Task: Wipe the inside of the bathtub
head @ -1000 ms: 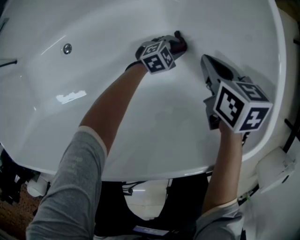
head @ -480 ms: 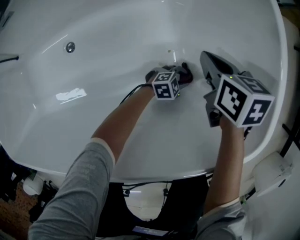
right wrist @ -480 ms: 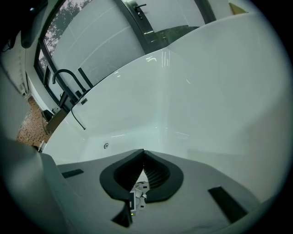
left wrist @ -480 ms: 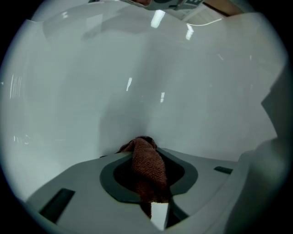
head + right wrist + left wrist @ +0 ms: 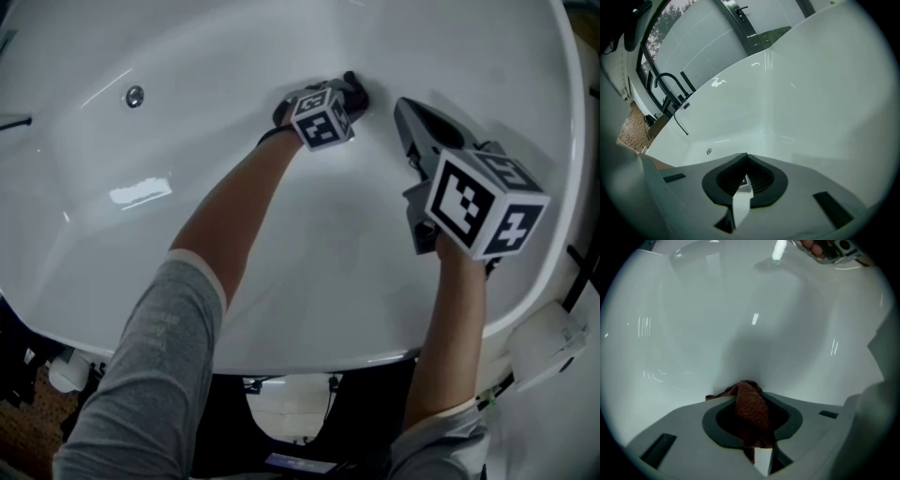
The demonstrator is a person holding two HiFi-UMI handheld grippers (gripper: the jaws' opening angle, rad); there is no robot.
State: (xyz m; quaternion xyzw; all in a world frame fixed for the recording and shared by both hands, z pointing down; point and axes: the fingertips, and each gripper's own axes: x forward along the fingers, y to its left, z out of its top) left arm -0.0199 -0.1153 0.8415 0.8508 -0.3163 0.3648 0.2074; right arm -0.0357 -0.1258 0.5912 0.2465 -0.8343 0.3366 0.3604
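The white bathtub fills the head view. My left gripper is deep inside it, shut on a reddish-brown cloth that it presses against the tub's inner wall. In the head view the cloth shows as a dark wad past the marker cube. My right gripper hovers over the tub's right side, jaws together with nothing between them, the same as in the right gripper view.
A round overflow fitting sits on the tub's left inner wall. A dark faucet stands at the tub's far end, with glass panels behind it. The tub's near rim runs below my arms.
My left gripper slid toward me with the cloth, then back up and away to about where it began. The right gripper has barely shifted.
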